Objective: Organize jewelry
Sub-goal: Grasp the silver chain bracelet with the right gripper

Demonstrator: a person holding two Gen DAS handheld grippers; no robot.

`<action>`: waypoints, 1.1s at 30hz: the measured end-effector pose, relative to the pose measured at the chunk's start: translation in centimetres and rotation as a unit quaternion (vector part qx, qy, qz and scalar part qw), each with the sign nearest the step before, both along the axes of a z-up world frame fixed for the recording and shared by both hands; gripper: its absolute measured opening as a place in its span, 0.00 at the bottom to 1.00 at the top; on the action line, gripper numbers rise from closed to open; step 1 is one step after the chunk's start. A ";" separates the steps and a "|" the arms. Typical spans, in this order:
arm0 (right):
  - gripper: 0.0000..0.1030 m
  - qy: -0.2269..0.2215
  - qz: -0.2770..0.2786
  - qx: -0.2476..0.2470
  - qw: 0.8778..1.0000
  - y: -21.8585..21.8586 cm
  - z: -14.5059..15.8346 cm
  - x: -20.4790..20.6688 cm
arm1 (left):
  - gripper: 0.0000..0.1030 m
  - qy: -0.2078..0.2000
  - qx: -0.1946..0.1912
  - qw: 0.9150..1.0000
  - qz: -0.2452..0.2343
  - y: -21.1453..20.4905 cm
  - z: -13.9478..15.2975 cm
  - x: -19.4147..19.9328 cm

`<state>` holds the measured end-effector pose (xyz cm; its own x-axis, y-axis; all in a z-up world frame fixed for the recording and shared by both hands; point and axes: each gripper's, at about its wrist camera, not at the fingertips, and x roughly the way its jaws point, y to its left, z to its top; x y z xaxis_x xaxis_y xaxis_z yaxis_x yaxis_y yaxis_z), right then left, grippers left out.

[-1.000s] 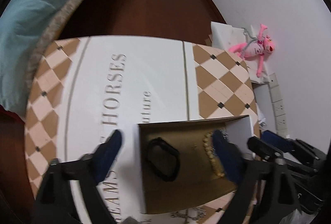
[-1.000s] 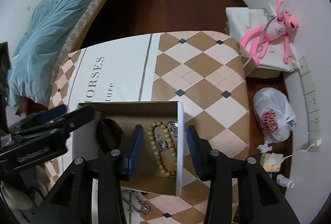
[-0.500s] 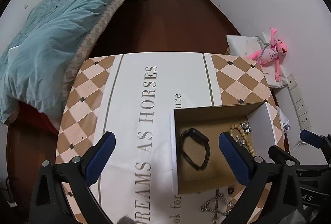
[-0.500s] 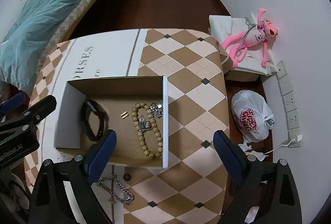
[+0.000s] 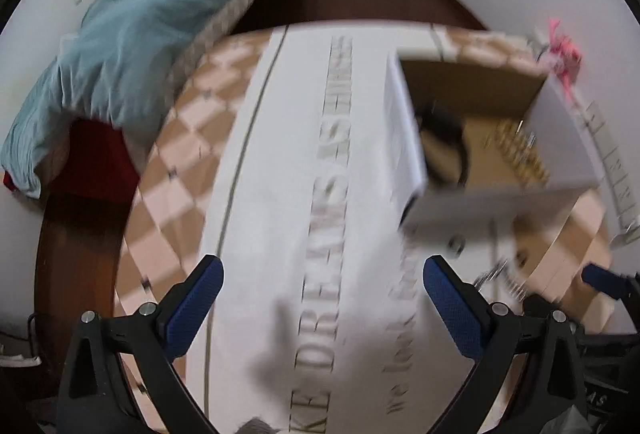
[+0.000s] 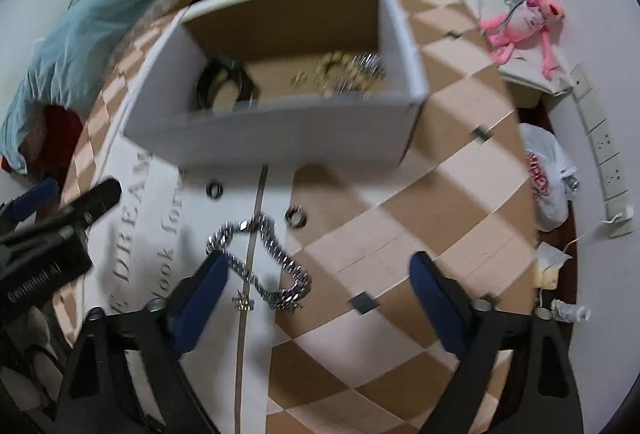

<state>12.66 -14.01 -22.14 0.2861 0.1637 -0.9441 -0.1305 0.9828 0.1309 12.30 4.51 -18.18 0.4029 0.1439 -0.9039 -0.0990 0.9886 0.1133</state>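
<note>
Both tongs have pulled back from the box (image 6: pixel 280 129), now upper centre of frame. Left tongs (image 5: pixel 320 298) and right tongs (image 6: pixel 316 294) spread, empty. Silver chain (image 6: pixel 260 262) lies on the bench (image 6: pixel 440 234), lower centre between right fingers; likely next pick.

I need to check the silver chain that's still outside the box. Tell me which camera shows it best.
The right wrist view. The silver chain lies whole and fairly sharp on the table in front of the box, just ahead of the open right gripper. The left wrist view shows only a blurred glint of it past its right finger.
</note>
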 end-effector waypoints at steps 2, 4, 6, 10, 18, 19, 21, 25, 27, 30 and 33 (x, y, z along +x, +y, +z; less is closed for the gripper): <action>0.70 -0.002 0.006 -0.006 1.000 0.6 -1.2 -0.3 | 0.99 0.008 0.004 1.000 0.004 0.1 -1.0 -0.5; 0.64 -0.023 0.019 -0.025 0.999 1.3 -1.4 -0.7 | 0.99 0.015 0.008 1.000 0.007 0.2 -1.8 -1.0; 0.49 -0.041 0.029 -0.050 0.997 1.9 -1.5 -1.1 | 0.99 0.020 0.010 1.000 0.012 0.2 -2.5 -1.5; 0.08 -0.047 0.035 -0.057 0.997 1.9 -1.3 -1.5 | 0.99 0.022 0.008 1.000 0.010 -0.3 -2.9 -2.1; 0.08 -0.038 -0.037 -0.014 0.999 -4.1 0.1 -3.2 | 0.99 0.030 -0.027 0.999 -0.022 -4.1 -2.9 -3.9; 0.08 -0.037 -0.044 -0.015 0.998 -4.7 0.1 -3.7 | 0.99 0.033 -0.036 0.998 -0.029 -4.7 -3.0 -4.0; 0.08 -0.033 -0.058 -0.014 0.998 -5.7 0.0 -4.1 | 0.98 0.037 -0.052 0.997 -0.048 -6.2 -3.3 -4.2; 0.08 -0.025 -0.083 -0.009 0.996 -7.4 -0.5 -5.0 | 0.94 0.031 -0.058 0.995 -0.081 -8.8 -3.5 -4.4; 0.08 -0.023 -0.091 -0.008 0.996 -8.1 -0.8 -5.1 | 0.75 0.031 -0.057 0.994 -0.089 -9.6 -3.7 -4.4; 0.08 -0.024 -0.094 -0.010 0.995 -8.5 -0.9 -5.0 | 0.58 0.020 -0.061 0.993 -0.098 -10.6 -3.5 -4.4; 0.08 -0.025 -0.097 -0.011 0.995 -8.6 -0.9 -4.9 | 0.26 0.010 -0.061 0.992 -0.109 -11.3 -3.2 -4.3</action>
<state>7.71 -22.64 -23.01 0.3564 0.0800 -0.9309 0.0566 0.9926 0.1070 8.05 -6.79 -21.41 0.3939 -0.0549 -0.9175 0.1194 0.9928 -0.0081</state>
